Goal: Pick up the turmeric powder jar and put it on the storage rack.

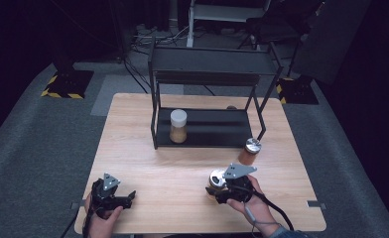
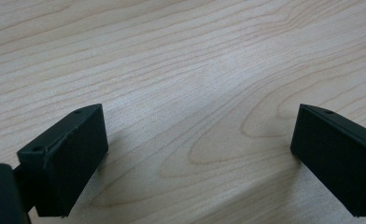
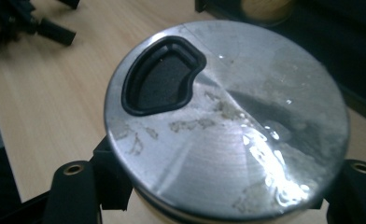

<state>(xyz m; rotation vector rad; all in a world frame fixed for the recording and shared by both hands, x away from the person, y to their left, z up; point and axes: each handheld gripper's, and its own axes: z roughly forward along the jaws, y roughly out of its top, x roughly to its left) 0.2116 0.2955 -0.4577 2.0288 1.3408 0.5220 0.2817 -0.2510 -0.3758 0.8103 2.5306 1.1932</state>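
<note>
The right gripper (image 1: 221,191) clamps a steel-lidded jar (image 3: 228,126) between its jaws, the lid just above the pads. The left gripper (image 2: 197,154), jaws wide apart over bare table (image 2: 172,60), holds nothing, well apart from the jar.

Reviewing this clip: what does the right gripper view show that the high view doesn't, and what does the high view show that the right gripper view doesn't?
Right gripper view alone: the steel lid of the held jar up close, with its black kidney-shaped insert and smears, and the jaws pressed against the jar beneath the lid.

High view alone: the black two-tier rack, the white-capped jar on its lower shelf, a second steel-lidded jar beside the rack's right leg, and the table as a whole.

Both: the right gripper on the jar, the left gripper open and empty, and the wooden tabletop.
</note>
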